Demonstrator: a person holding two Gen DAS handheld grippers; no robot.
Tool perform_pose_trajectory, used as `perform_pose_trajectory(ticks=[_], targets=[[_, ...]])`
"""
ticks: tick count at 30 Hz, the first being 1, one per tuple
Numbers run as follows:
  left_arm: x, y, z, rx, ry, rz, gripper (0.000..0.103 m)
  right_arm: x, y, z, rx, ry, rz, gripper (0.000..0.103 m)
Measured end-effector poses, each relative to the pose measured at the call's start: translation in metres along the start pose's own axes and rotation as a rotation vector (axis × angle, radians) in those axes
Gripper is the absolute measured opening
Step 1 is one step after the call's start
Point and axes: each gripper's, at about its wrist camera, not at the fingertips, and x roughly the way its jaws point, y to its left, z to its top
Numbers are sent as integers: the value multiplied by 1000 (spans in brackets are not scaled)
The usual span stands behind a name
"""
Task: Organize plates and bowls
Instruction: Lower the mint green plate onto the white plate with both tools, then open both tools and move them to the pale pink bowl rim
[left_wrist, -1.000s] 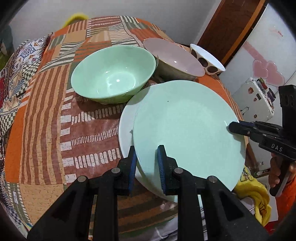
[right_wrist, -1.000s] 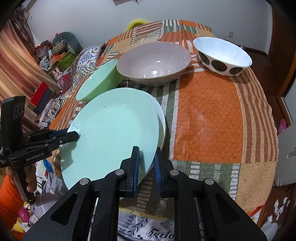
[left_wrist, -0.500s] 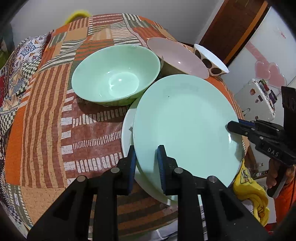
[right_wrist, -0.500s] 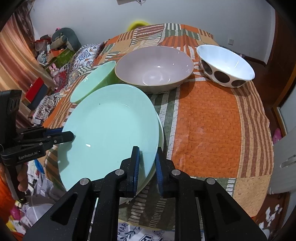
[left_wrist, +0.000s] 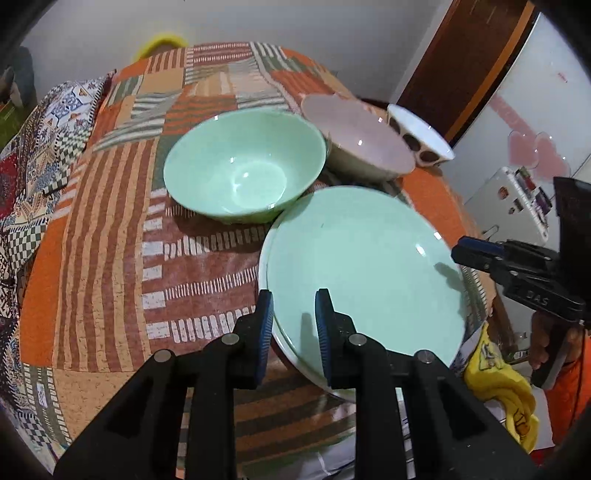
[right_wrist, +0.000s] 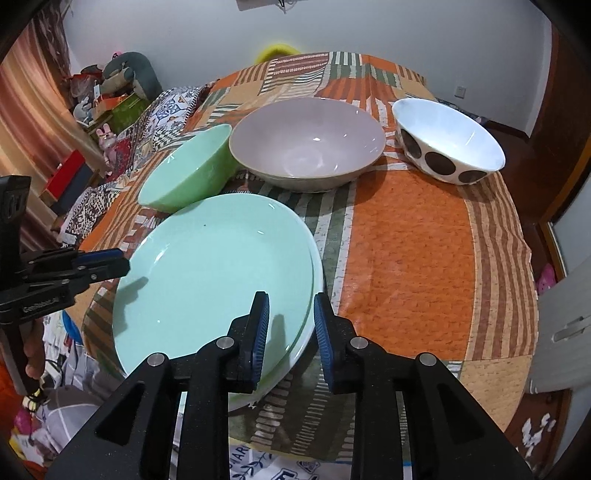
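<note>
A pale green plate (left_wrist: 369, 266) (right_wrist: 214, 266) lies stacked on a white plate (left_wrist: 332, 391) (right_wrist: 258, 395) at the near edge of the table. My left gripper (left_wrist: 293, 306) (right_wrist: 123, 264) straddles its left rim, jaws apart, with no pad seen pressing. At the opposite rim my right gripper (right_wrist: 290, 310) (left_wrist: 458, 253) is opening, the rim loose between its pads. Behind the plates stand a green bowl (left_wrist: 243, 177) (right_wrist: 188, 173), a wide pinkish-grey bowl (left_wrist: 358, 136) (right_wrist: 306, 144) and a white bowl with brown dots (left_wrist: 421, 140) (right_wrist: 450, 144).
A patchwork orange-striped cloth (right_wrist: 406, 240) covers the table and drops off close under both grippers. A yellow cloth (left_wrist: 498, 391) hangs beside the right hand. A white appliance (left_wrist: 517, 195) stands beyond the table's right side, and clutter lies on the floor to the left.
The green plate has come down from a tilted, offset hold to lie squarely on the white plate. My right jaws, earlier shut on its rim, have parted. My left jaws look the same.
</note>
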Motion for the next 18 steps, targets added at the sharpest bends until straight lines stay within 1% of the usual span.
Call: perform_pose_trajectory(ticks=[5, 8, 9, 10, 12, 13, 15, 18], targets=[[-18, -7, 15, 36, -53, -4, 23, -10, -5, 8, 21, -33, 7, 23], [-28, -13, 34, 51, -95, -15, 24, -18, -8, 16, 31, -70, 12, 24], [-30, -14, 41, 53, -109, -14, 26, -21, -10, 20, 34, -81, 16, 25], [-33, -16, 47, 55, -122, -15, 30, -23, -12, 24, 37, -94, 19, 27], [-38, -18, 64, 57, -157, -16, 35, -27, -15, 31, 44, -120, 20, 33], [-40, -19, 71, 58, -173, -17, 37, -28, -17, 35, 46, -132, 22, 34], [-42, -23, 88, 71, -197, -16, 38, -31, -21, 42, 50, -156, 21, 35], [-36, -29, 113, 94, -214, -2, 38, -31, -29, 53, 73, -178, 38, 36]])
